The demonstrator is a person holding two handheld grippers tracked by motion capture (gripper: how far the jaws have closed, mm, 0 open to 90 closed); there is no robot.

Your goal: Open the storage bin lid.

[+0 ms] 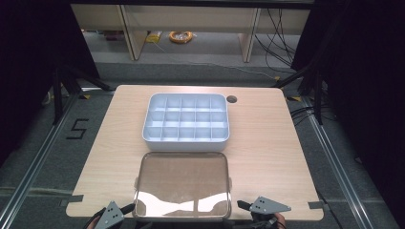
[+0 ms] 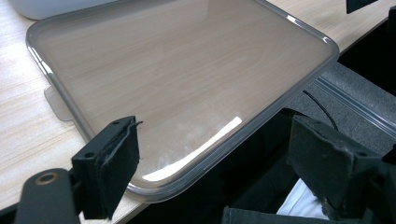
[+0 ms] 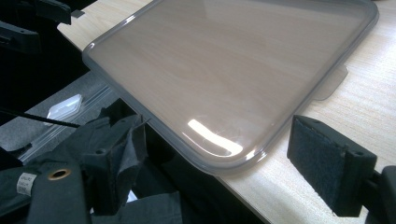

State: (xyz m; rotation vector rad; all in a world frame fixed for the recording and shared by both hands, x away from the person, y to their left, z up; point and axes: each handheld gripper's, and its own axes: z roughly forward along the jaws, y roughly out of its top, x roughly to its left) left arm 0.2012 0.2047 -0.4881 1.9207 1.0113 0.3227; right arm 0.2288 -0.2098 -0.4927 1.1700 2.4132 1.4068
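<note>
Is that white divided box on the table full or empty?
Empty. The white box sits uncovered, every compartment bare; its clear lid lies flat beside it.

The table (image 1: 267, 129) is light wood, pale beige with a fine straight grain. The compartment organizer box (image 1: 186, 121) on it is white, maybe a faint bluish-grey tint in the cells. In front of that, the clear lid (image 1: 181, 183) is see-through with a smoky grey-brown tint, so the grain shows through it, plus a few bright white glare streaks near the front edge. Left gripper (image 2: 215, 158) and right gripper (image 3: 233, 168) jaws are matte black, each with a grey plate on top. The floor (image 1: 43, 162) is dark grey carpet with a black "5" marked on it.
</note>
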